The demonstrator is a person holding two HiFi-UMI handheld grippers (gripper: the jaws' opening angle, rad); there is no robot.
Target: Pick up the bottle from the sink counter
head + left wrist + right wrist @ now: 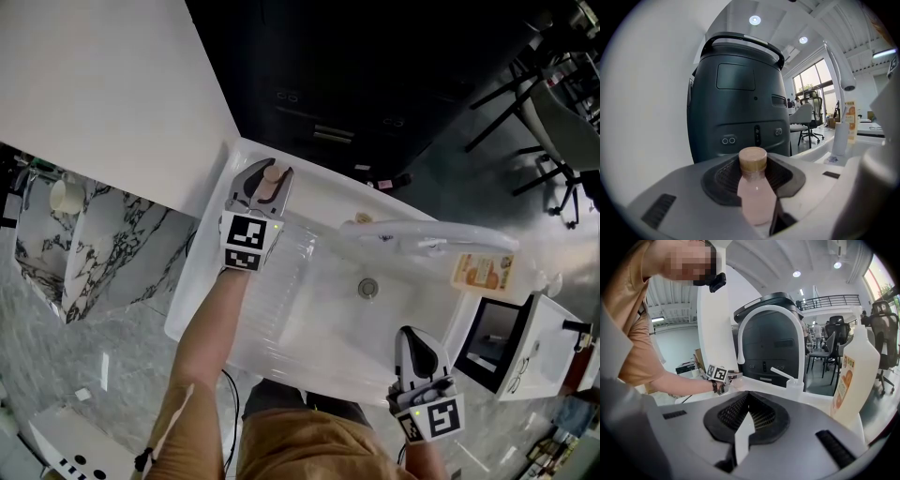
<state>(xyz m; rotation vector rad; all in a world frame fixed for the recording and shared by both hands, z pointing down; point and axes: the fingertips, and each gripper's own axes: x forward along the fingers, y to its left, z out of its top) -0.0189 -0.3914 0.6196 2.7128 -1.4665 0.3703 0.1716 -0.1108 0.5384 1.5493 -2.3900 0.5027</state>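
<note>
— Bottle [754, 187] first, at the far left: where is it?
— At the far left corner of the sink counter [319, 180], close to the white wall [112, 84]. It is between the fingers of the left gripper [263, 176].
— Which way does it point?
— It is upright, with its long axis vertical. The tan cap is on top and the pale pink body is below. The head view looks almost straight down on the cap.
— And the hold?
— The left gripper's jaws are drawn partway in and clamp the pink body, one pad on either side. I cannot tell whether its base touches the counter.
— Is there any writing on it?
— Nothing I can read; the visible side is plain pink. The cube on that gripper carries black-and-white square markers.
— What comes next, moving right?
— The white basin [300, 323] with its round drain [367, 287]. A white faucet [427, 236] reaches across behind it.
— And the right gripper?
— The right gripper [411, 334] is over the near right rim of the basin, well apart from the bottle. Its jaws are drawn together and hold nothing. Its cube shows the same kind of square marker.
— Further right?
— A white container [857, 376] stands just beside the faucet's base. It has an orange-and-cream label, but the print is too small to read.
</note>
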